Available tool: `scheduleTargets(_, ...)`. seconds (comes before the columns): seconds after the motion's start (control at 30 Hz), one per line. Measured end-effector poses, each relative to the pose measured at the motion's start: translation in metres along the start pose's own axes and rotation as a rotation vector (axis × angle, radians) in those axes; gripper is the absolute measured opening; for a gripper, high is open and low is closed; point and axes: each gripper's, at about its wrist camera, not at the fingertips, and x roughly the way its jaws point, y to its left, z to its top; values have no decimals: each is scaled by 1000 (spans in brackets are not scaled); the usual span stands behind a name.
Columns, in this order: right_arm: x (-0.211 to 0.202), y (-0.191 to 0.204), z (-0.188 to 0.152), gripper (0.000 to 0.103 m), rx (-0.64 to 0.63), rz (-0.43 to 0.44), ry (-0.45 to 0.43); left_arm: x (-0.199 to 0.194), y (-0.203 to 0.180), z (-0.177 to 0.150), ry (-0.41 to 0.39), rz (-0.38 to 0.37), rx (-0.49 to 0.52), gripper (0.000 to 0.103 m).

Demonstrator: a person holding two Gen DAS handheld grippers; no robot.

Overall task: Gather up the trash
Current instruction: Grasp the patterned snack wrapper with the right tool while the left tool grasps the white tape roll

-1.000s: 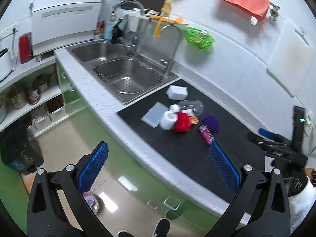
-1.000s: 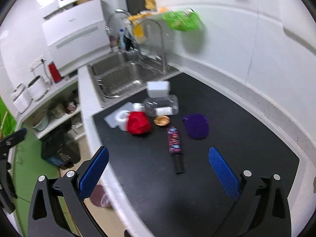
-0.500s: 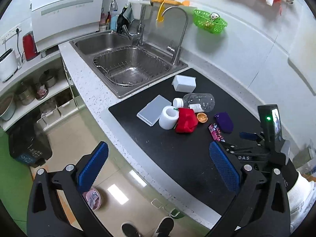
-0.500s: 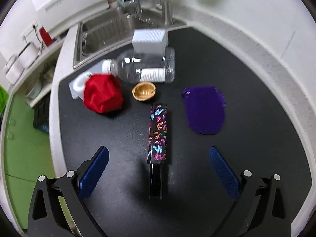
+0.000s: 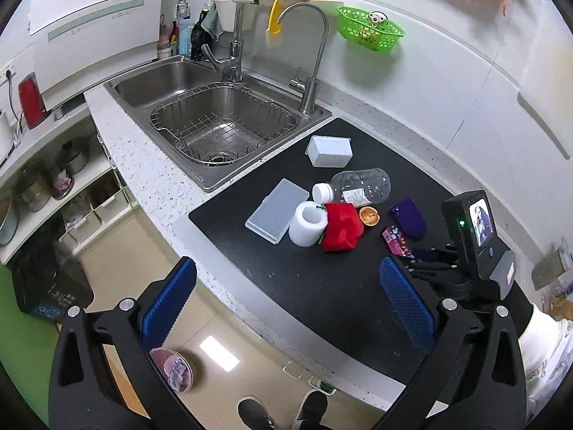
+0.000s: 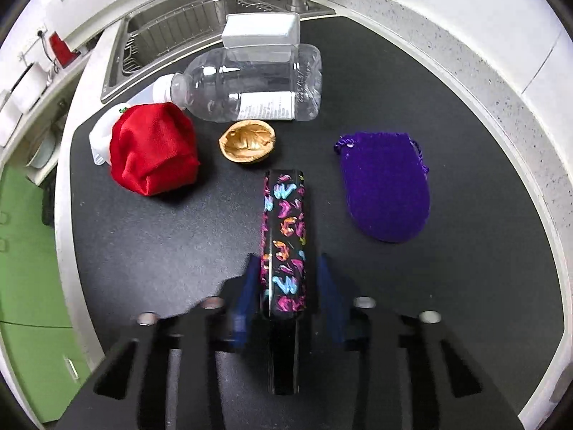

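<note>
**Right gripper closing on the patterned case, left one just waiting**

Your left gripper [image 5: 286,308] hangs off the counter edge with its blue pads wide apart and nothing between them, so it's idle for now. Going left to right across the black mat [image 6: 150,251]: there's a flat clear lid [image 5: 277,209], a white roll [image 5: 308,224], the red pouch [image 6: 154,150] with the empty plastic bottle [image 6: 250,82] lying on its side behind it, a walnut shell half [image 6: 247,141], then the long black case with the colourful squiggles [image 6: 284,236], and the purple pouch [image 6: 386,186] furthest right.

Your right gripper [image 6: 286,286] is straddling the near end of that case, jaws closing, pads just beside its sides. I can't tell for sure that they're pressing on it yet.

So I'd say you're at the grab step on the first piece of trash. Next you'll want the squeeze to finish before lifting, since the grip is near one end and the long case could tip or swivel. Lift straight up, clear of the shell and the purple pouch. There's a bin [image 5: 172,369] on the floor below the counter, which looks like the likely drop spot.
</note>
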Motion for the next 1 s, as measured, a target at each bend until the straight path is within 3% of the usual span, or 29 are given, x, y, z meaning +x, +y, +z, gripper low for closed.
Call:
scheduleTargets(0.3, -16, -4, -1, 22, 19, 27, -18, 31, 6, 14, 36, -24, 41, 100)
scheduleTargets(0.8, -55, -34, -8, 22, 88, 79, -81, 133, 3, 38, 173, 8, 77, 99)
scheduleTargets(1.0, -58, -40, -9, 22, 100, 85, -94, 159, 4, 41, 229, 23, 79, 73)
